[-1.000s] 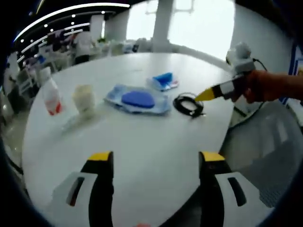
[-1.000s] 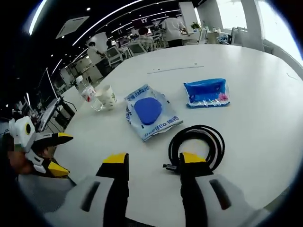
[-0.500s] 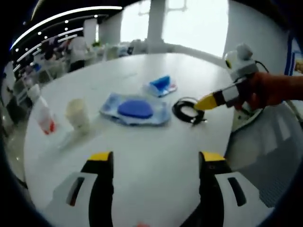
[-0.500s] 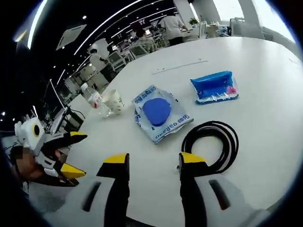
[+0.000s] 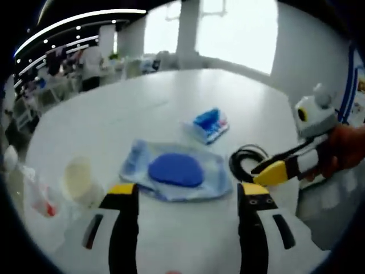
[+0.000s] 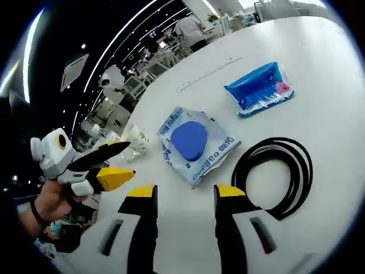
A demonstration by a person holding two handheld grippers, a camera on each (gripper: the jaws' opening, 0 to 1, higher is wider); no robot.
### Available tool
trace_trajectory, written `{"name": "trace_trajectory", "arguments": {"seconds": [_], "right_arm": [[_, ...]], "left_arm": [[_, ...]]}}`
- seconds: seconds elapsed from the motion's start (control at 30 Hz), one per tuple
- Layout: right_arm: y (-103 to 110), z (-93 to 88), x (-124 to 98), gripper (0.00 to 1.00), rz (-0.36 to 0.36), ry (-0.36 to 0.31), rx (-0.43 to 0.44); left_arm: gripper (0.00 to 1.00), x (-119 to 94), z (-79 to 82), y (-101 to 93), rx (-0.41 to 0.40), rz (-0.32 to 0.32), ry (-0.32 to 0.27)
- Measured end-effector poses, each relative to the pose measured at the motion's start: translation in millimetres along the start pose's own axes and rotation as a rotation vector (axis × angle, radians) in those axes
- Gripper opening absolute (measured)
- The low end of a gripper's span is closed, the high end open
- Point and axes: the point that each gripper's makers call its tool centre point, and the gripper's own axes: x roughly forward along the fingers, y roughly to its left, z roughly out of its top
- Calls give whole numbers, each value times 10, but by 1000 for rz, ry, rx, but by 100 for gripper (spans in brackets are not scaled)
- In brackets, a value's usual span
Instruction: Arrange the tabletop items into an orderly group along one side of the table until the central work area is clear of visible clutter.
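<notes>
A clear packet with a blue oval pad [image 5: 175, 170] [image 6: 194, 142] lies in the middle of the white table [image 5: 131, 108]. Beyond it rests a smaller blue packet [image 5: 208, 122] [image 6: 261, 88]. To one side lies a coiled black cable [image 5: 246, 160] [image 6: 277, 173]. My left gripper [image 5: 188, 191] is open, hovering just short of the oval-pad packet and holding nothing. My right gripper [image 6: 186, 192] is open and holds nothing, with the cable to the right of its jaws. Each gripper appears in the other's view: the right gripper [image 5: 269, 168] beside the cable, the left gripper [image 6: 111, 162] open in a hand.
A pale paper cup [image 5: 78, 180] [image 6: 136, 138] and a clear bottle with a red label [image 5: 34, 191] stand close together at the table's edge. Desks and people [image 6: 191, 28] fill the room behind. A bright window [image 5: 228, 28] lies beyond the far rim.
The left gripper's camera has moved in toward the oval-pad packet, which looks larger and nearer. In the right gripper view the left gripper has come closer. Both pairs of jaws stay open.
</notes>
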Motion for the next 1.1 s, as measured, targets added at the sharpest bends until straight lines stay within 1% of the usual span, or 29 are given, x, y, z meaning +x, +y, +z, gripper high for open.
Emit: {"name": "trace_trajectory", "arguments": {"seconds": [0.07,0.1,0.13,0.17,0.23,0.37,0.47,0.53,0.6,0.63,0.77,0.87,0.9,1.0,1.1], "right_arm": [[-37,-4,42,39,-7,-4,50],[-45,0,60,38,-5,-7,59],[-57,-4,78,38,-6,-5,65],[-77,-21,111,38,-10,7,73],[-118,-30,155,38,-17,18,87],[-142,13,193,37,-21,19,105],[-155,10,207,37,-23,26,103],[-179,0,219,37,-26,30,113],[-195,-11,238,37,-27,34,119],[-200,-16,246,37,-28,36,122],[-200,-19,300,36,-25,36,149],[-172,6,337,35,-11,28,159],[-172,17,355,35,-11,29,163],[-199,50,390,33,-13,25,166],[-238,68,422,27,-13,18,187]], "left_arm": [[65,117,27,100,-10,22,-5],[64,156,19,133,-12,31,0],[64,213,-17,209,-12,56,18],[63,246,-34,246,-14,65,24],[63,296,-42,310,-27,82,22],[62,381,30,441,-25,115,2],[62,461,120,488,-14,116,-3],[62,535,145,509,16,114,13],[62,605,117,555,64,121,59],[62,631,113,562,73,123,72],[61,786,92,649,59,130,115],[60,862,36,692,46,134,149],[59,897,-7,742,53,142,168],[56,896,-67,769,40,154,194],[53,880,-121,730,28,157,213]]}}
